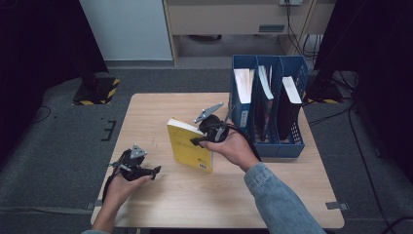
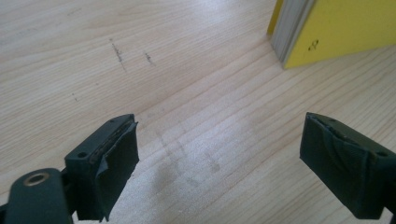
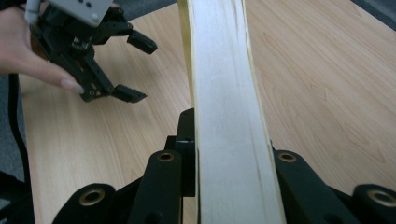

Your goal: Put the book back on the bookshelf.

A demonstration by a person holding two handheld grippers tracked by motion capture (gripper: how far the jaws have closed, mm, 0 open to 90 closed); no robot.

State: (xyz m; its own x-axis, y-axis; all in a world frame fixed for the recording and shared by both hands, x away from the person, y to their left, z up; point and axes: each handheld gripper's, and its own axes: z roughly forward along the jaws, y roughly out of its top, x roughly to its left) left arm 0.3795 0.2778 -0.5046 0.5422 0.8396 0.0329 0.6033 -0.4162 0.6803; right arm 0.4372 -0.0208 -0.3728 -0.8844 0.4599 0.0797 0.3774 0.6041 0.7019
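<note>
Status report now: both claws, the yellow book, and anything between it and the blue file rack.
Right claw shut on yellow book, upright on table. Left claw open, empty. Path to blue file rack unobstructed.

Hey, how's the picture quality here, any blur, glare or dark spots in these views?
High view: the table is evenly lit and the surroundings fall dark. Left gripper view: the wood is sharp with a soft sheen, and the near jaws are slightly soft. Right gripper view: the yellow book has its page edge bright and a little blurred up close.
</note>
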